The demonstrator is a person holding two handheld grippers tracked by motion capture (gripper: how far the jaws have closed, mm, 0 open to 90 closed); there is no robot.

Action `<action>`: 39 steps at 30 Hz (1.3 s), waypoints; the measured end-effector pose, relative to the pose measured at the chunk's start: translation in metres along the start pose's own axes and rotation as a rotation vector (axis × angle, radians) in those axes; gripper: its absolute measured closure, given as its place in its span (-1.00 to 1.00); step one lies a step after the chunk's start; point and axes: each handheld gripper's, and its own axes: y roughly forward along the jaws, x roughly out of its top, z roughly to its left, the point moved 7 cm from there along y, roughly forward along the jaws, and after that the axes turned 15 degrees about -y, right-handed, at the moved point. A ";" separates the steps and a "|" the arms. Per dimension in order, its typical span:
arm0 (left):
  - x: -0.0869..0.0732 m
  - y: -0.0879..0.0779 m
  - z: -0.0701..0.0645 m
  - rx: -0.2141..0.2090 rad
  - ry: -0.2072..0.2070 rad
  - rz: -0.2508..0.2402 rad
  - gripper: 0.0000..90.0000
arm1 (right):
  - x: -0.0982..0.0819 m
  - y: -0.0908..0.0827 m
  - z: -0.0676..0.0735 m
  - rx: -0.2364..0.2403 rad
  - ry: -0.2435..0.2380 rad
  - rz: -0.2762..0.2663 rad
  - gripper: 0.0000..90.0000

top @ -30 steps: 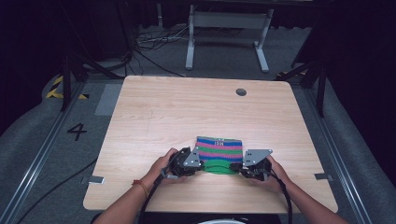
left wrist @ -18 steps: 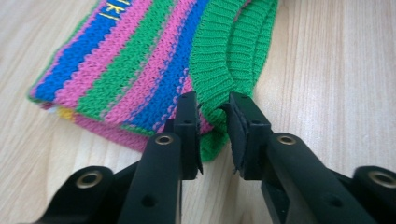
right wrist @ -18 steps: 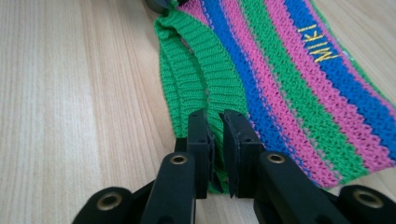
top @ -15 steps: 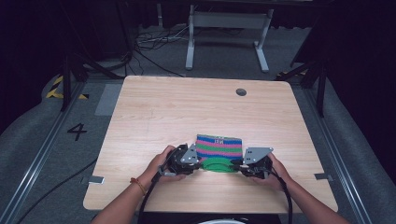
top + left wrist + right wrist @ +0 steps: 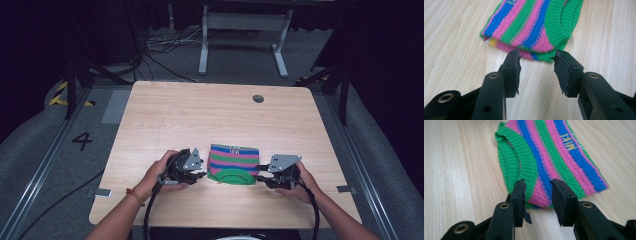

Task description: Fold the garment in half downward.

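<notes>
A small knitted garment (image 5: 233, 163) striped green, pink and blue lies flat on the wooden table (image 5: 210, 120), near the front edge. Its green ribbed collar faces the person. My left gripper (image 5: 200, 172) sits at the garment's left edge, open, jaws just short of the knit (image 5: 534, 27). My right gripper (image 5: 261, 174) is at the right edge, open too, its jaws over the hem of the garment (image 5: 554, 157), where yellow letters show on a blue stripe. Nothing is held between either pair of jaws.
A round cable hole (image 5: 258, 98) sits near the table's far edge. Beyond the table stand a grey metal frame (image 5: 240, 30) and cables on the floor. A floor marking "4" (image 5: 82, 141) lies to the left.
Both grippers have drawn slightly outward from the garment's sides, and the garment now lies flat between them. Little else has shifted.
</notes>
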 end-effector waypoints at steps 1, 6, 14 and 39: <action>-0.002 -0.003 0.002 0.004 -0.007 0.000 0.21 | -0.001 -0.002 -0.001 -0.007 0.003 0.004 0.36; -0.012 -0.017 0.011 0.043 -0.064 -0.018 -0.04 | -0.002 -0.012 -0.007 -0.034 0.017 0.010 0.22; -0.031 -0.029 0.018 0.076 -0.109 -0.009 -0.23 | -0.018 -0.028 -0.012 -0.070 0.035 0.047 0.06; -0.091 -0.057 0.043 0.127 -0.249 0.000 -0.38 | -0.082 -0.069 -0.016 -0.164 0.135 0.098 -0.27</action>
